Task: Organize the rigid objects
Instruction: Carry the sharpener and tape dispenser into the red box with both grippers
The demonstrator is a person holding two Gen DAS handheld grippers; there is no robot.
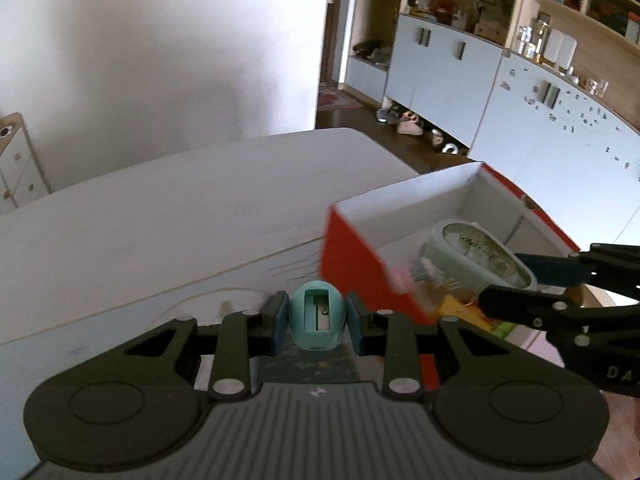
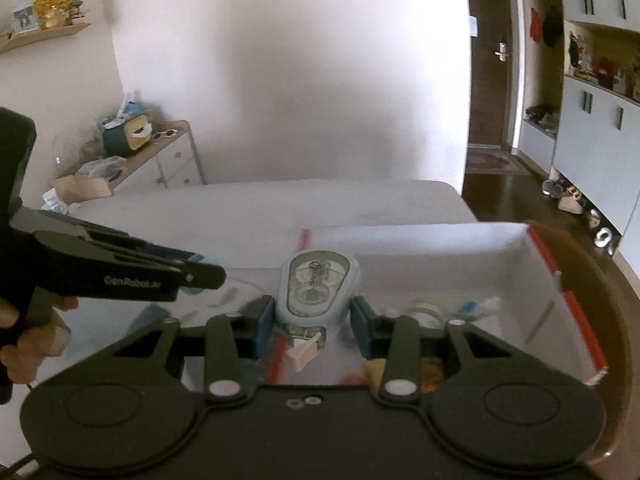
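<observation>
My left gripper (image 1: 318,316) is shut on a small teal pencil sharpener (image 1: 317,315), held above the white table just left of a red cardboard box (image 1: 352,256). My right gripper (image 2: 312,316) is shut on a pale blue correction tape dispenser (image 2: 318,284) with a clear window and a pink tip, held over the near left part of the same box (image 2: 540,248). In the left wrist view the dispenser (image 1: 476,250) and the right gripper's fingers (image 1: 560,268) reach in from the right, above the box's white inside. The right wrist view shows the left gripper (image 2: 200,274) at the left, with a hand on its handle.
Several small items lie on the box floor (image 2: 452,308). The white table (image 1: 180,220) stretches back to a white wall. A low drawer unit (image 2: 160,160) with clutter stands at the left; pale blue cabinets (image 1: 540,92) and shoes on a dark floor are at the right.
</observation>
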